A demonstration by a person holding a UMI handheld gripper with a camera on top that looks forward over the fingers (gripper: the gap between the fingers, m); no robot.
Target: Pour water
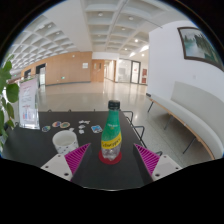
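Claw (108, 165) spread apart, pink pads (77, 157) either side, nothing clamped. Dead ahead between the fingers I've got the bottle (111, 132), green with a dark cap, standing upright on the dark desk (40, 150), long axis vertical, a gap showing on both sides. Left of the bottle, just beside the left finger, sits a pale cup (64, 141), my likely pour target. Beyond the bottle, small round bits I can't identify. Whether the bottle's cap is loose, can't tell.
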